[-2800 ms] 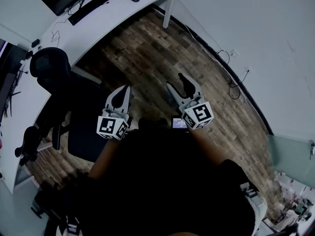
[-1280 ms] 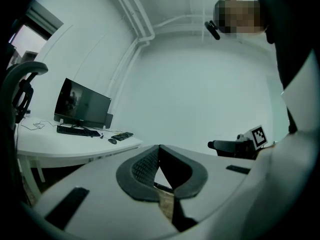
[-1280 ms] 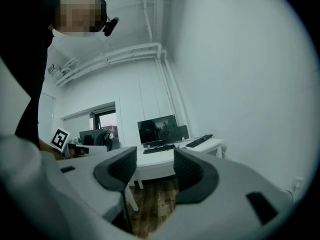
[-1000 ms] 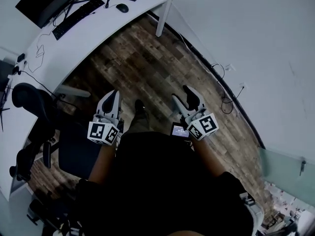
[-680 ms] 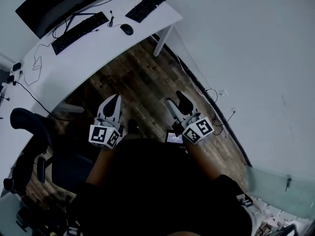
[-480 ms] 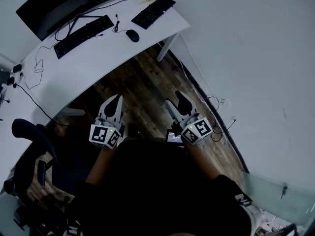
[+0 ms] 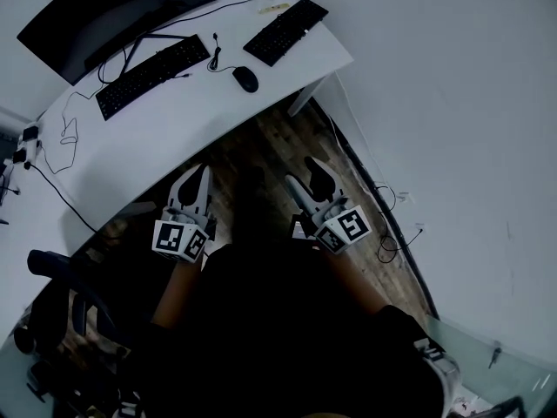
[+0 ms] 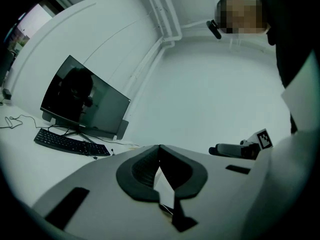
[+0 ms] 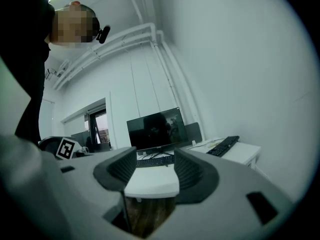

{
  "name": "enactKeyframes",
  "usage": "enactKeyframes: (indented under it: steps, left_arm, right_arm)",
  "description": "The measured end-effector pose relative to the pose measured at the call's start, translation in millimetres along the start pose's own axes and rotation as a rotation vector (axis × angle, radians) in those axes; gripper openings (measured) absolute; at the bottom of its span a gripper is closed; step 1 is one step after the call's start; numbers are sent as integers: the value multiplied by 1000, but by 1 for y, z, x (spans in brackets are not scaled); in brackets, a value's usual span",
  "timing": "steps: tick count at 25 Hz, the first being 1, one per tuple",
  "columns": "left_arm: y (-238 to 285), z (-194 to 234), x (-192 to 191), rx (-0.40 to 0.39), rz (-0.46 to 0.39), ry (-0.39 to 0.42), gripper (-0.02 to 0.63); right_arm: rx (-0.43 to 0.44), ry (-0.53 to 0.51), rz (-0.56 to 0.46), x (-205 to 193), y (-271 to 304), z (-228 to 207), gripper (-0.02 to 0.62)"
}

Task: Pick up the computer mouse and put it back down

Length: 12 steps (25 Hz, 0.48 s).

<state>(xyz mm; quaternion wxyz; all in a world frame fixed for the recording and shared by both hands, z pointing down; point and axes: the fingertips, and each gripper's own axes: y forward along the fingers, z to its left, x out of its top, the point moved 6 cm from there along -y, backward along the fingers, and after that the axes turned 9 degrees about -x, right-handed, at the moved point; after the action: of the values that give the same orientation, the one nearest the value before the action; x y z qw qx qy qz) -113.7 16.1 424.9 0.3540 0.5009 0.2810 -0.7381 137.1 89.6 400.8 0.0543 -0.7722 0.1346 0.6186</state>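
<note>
The computer mouse [image 7: 246, 79] lies in the upper middle of the head view, on the white tabletop [image 7: 174, 124], between two black keyboards: one to its left [image 7: 152, 75], one to its upper right [image 7: 285, 31]. A thin cable seems to run from its upper end toward the monitor [image 7: 104, 16] in the upper left.

It is likely light and rigid, with a smooth, rounded plastic shell that could slip out of a pinch made too high on the dome. The safer hold is probably across its two long sides, low down near the tabletop, and the lift should stay modest so the cable does not drag.

Both grippers are well short of it, lower in the frame over the wooden floor.

- The left gripper [image 7: 198, 177] has its jaws brought together at the tips, with only a narrow wedge of gap behind them and nothing in it.
- The right gripper [image 7: 301, 172] has its jaws moderately apart and empty – through the gap only the tabletop edge and floor show. That opening looks roughly suited to the mouse's width.
</note>
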Motion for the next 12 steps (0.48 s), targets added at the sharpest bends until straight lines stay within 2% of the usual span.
enactKeyframes:
  steps: [6, 12]
  left_arm:
    - [52, 40, 12, 57, 8, 17, -6]
    - [113, 90, 26, 107, 50, 58, -6]
  right_arm:
    - [47, 19, -6, 11, 77, -46, 233]
    - [116, 30, 11, 24, 173, -90, 233]
